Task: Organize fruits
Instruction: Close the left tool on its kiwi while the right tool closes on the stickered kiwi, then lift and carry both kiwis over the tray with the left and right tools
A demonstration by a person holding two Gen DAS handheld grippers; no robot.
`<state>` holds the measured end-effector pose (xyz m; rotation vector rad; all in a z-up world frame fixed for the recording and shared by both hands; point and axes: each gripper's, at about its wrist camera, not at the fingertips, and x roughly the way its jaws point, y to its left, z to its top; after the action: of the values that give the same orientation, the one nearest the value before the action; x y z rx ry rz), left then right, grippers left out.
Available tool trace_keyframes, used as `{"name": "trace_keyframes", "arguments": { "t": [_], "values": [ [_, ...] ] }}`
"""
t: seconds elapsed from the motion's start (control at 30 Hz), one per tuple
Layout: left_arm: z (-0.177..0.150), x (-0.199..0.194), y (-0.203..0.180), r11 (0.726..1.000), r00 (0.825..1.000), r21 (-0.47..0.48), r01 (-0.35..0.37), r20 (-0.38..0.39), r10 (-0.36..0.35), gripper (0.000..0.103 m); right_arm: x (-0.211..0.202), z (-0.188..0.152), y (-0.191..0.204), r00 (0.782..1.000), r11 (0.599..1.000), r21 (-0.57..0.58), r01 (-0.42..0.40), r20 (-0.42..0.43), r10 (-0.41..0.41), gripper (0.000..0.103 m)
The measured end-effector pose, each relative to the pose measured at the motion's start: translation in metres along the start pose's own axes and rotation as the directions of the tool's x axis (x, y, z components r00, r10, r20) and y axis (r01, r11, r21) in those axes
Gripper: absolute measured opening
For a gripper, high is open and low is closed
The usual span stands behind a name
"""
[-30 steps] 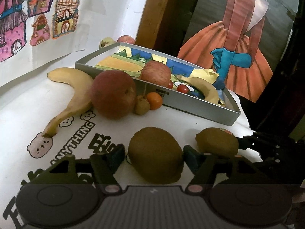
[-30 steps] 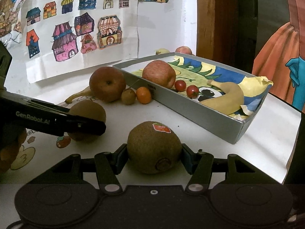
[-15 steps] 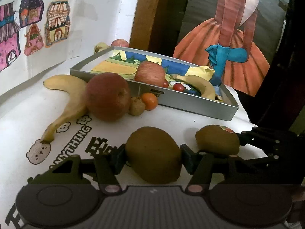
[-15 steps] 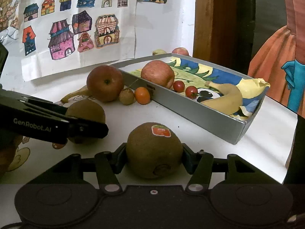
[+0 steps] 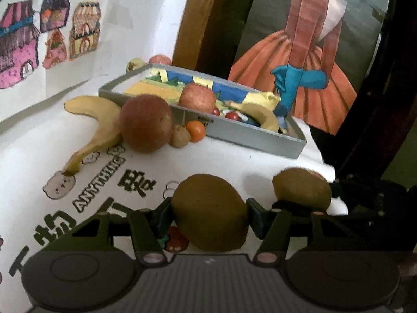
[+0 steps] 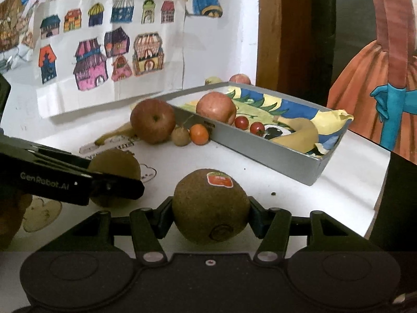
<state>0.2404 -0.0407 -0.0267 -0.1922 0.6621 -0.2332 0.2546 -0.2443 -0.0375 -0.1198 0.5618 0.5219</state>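
Note:
My left gripper (image 5: 208, 215) is shut on a plain brown kiwi (image 5: 208, 211), held just above the white table. My right gripper (image 6: 209, 210) is shut on a kiwi with a red sticker (image 6: 209, 206), also lifted. Each wrist view shows the other kiwi: the stickered kiwi (image 5: 302, 191) at right, the plain kiwi (image 6: 114, 174) at left behind the left gripper's black finger (image 6: 78, 185). Ahead stands a grey tray (image 6: 263, 147) holding an apple (image 6: 216, 107), two cherry tomatoes (image 6: 249, 125) and a banana (image 6: 299, 135).
Loose before the tray lie a large apple (image 6: 153, 120), a small kiwi (image 6: 180, 137), a small orange (image 6: 199, 134) and a banana (image 5: 100, 122). Two more fruits (image 6: 229, 79) sit behind the tray by the wall. The table edge (image 6: 378, 208) drops off at right.
Both grippers have risen a little with their kiwis and tilted; the tray and loose fruit now sit farther off in both views. Nothing on the table moved.

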Motion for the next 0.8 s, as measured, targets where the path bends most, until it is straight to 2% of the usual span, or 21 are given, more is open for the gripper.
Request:
{"name": "trace_keyframes", "arguments": {
  "t": [0.23, 0.47, 0.63, 0.8],
  "values": [
    [0.032, -0.022, -0.009, 1.0, 0.995, 0.015, 0.015, 0.099, -0.017, 0.063, -0.017, 0.01, -0.001, 0.999, 1.0, 0.014, -0.001, 0.05, 0.0, 0.059],
    [0.08, -0.043, -0.021, 0.999, 0.976, 0.04, 0.01, 0.218, -0.019, 0.063, -0.036, 0.049, -0.011, 0.989, 1.0, -0.001, 0.028, 0.146, -0.027, 0.059],
    [0.108, -0.041, -0.03, 0.999, 0.958, 0.053, 0.014, 0.285, -0.028, 0.063, -0.043, 0.077, -0.022, 0.974, 0.998, -0.024, 0.067, 0.218, -0.06, 0.059],
    [0.128, -0.02, -0.036, 0.998, 0.946, 0.059, 0.019, 0.321, -0.037, 0.063, -0.032, 0.097, -0.042, 0.963, 0.995, -0.005, 0.104, 0.25, -0.099, 0.059]
  ]
}}
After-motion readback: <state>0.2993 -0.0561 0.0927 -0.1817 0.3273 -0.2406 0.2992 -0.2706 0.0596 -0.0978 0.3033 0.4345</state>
